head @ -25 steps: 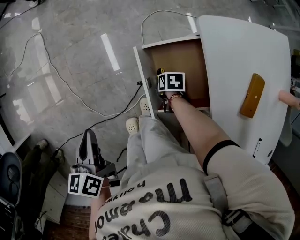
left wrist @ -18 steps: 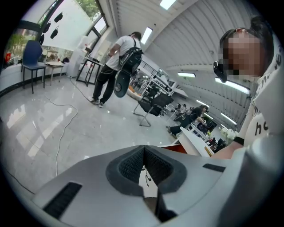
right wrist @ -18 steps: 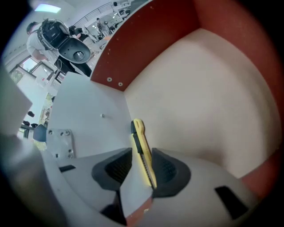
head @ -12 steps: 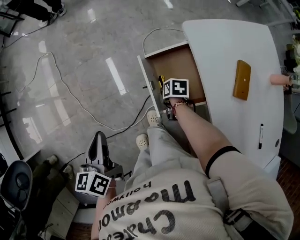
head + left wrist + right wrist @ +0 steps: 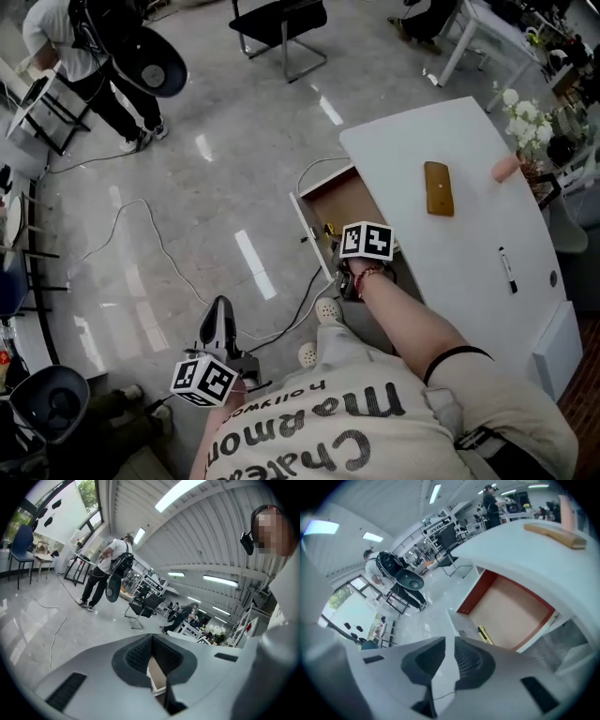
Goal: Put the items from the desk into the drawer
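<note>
My right claw (image 5: 449, 654) hangs just off the front of the open drawer (image 5: 349, 202), at its 6 o'clock in the head view, with my hand (image 5: 364, 278) behind it. The jaws stand a narrow slit apart and there is nothing between them. In the right gripper view the drawer opens at 1 o'clock beyond the jaw tips, with a tan floor and red-brown walls.

One thing lies inside, a slim yellow cutter (image 5: 485, 634), or so I take it, since it shows small. It rests flat on the drawer floor in the corner nearest me, close against the front panel. In the head view that puts it at the drawer's 7 o'clock.

The desk (image 5: 469, 234) carries two more items. A brown block (image 5: 438, 187) lies flat at 3 o'clock from the drawer. A dark pen (image 5: 506, 270) lies at 5 o'clock from the block, well apart from it and nearer the desk's far side.

My left claw (image 5: 221, 309) is low at 7 o'clock in the head view, over the floor and well apart from the desk. Its jaws are pressed together at the tips and hold nothing. A white cable (image 5: 150, 234) trails over the floor at 9 o'clock from the drawer.
</note>
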{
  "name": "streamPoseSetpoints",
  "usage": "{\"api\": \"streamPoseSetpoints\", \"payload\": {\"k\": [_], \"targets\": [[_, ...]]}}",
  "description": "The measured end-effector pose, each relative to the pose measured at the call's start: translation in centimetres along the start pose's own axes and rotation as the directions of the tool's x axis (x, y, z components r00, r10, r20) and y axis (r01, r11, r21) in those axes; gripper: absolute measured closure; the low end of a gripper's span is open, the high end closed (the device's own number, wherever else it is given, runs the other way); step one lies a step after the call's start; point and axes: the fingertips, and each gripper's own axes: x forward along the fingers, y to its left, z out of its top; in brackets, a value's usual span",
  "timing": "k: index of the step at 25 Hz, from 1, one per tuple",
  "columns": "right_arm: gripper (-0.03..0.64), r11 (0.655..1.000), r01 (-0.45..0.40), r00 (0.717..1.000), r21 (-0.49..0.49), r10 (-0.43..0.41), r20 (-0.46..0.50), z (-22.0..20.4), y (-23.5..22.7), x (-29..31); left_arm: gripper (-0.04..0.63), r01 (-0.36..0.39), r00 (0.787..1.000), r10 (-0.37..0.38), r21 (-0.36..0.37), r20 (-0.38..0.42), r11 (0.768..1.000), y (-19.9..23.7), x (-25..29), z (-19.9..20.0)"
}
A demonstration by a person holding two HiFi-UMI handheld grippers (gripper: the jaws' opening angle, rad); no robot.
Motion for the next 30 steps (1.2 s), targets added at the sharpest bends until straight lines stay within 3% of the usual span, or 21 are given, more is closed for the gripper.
{"api": "streamPoseSetpoints", "payload": {"k": [4,7,13,17,21,26,30], "targets": [[0.588,0.995,-0.097,0.99,0.032,0.093,0.109,0.4,3.7,-6.3,0.594,0.068,0.997,-0.069,0.038,0.034,0.997,-2.6,-1.3,2.4],[0.611,0.99,-0.139,0.974,-0.01,0.139,0.181,0.3,5.5,-10.6,0.594,0.116,0.991,-0.119,0.053,0.058,0.992,-4.5,-2.1,3.6],[0.614,0.966,-0.222,0.914,-0.136,0.255,0.315,0.4,9.0,-18.1,0.594,0.198,0.974,-0.207,0.097,0.095,0.976,-8.2,-3.0,5.3],[0.614,0.943,-0.254,0.866,-0.214,0.32,0.384,0.6,11.1,-22.3,0.594,0.275,0.951,-0.288,0.119,0.11,0.954,-11.2,-3.3,6.0],[0.614,0.929,-0.221,0.833,-0.296,0.338,0.437,1.1,11.8,-25.8,0.594,0.366,0.922,-0.379,0.136,0.082,0.921,-15.0,-2.6,5.4],[0.614,0.93,-0.117,0.819,-0.349,0.288,0.495,1.0,10.4,-28.9,0.594,0.454,0.889,-0.458,0.105,0.02,0.885,-18.2,-1.4,3.6],[0.614,0.928,-0.052,0.816,-0.37,0.253,0.519,1.3,7.8,-29.8,0.594,0.485,0.874,-0.486,0.135,-0.028,0.864,-20.3,-0.6,2.0]]}}
